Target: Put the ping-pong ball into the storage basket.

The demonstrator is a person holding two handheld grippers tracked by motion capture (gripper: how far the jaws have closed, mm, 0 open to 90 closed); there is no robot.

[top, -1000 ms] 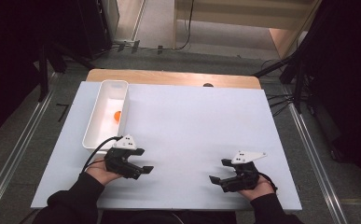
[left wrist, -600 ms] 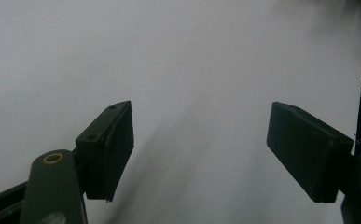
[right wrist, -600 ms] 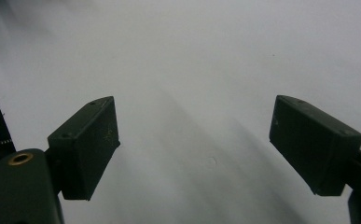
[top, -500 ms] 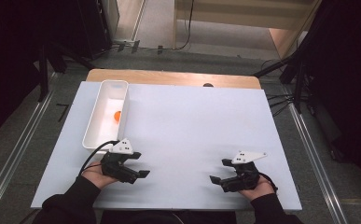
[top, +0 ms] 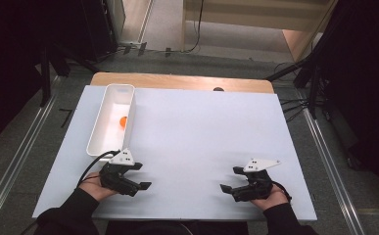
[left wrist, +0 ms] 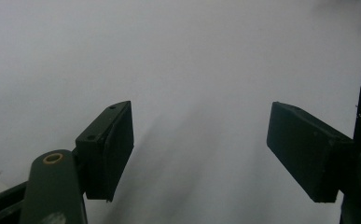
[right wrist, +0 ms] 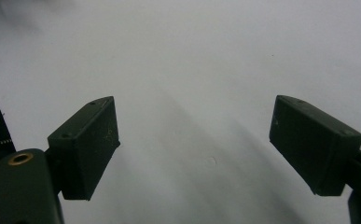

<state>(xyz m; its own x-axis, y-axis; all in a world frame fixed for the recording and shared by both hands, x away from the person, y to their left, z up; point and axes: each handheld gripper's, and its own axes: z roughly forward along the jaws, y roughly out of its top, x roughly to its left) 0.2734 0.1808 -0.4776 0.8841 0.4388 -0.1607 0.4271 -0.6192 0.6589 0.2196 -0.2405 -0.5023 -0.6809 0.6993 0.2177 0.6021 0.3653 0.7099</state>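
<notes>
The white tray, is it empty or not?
Not empty: the white tray has one small orange thing inside.

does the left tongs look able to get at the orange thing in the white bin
Probably yes: the left tongs are open and empty, the white bin stands just beyond them, open-topped, with the orange thing exposed inside.

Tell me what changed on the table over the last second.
The left gripper drew back slightly toward the near edge of the table, open and empty. The right gripper, the white bin and the orange thing in it stayed put.
</notes>
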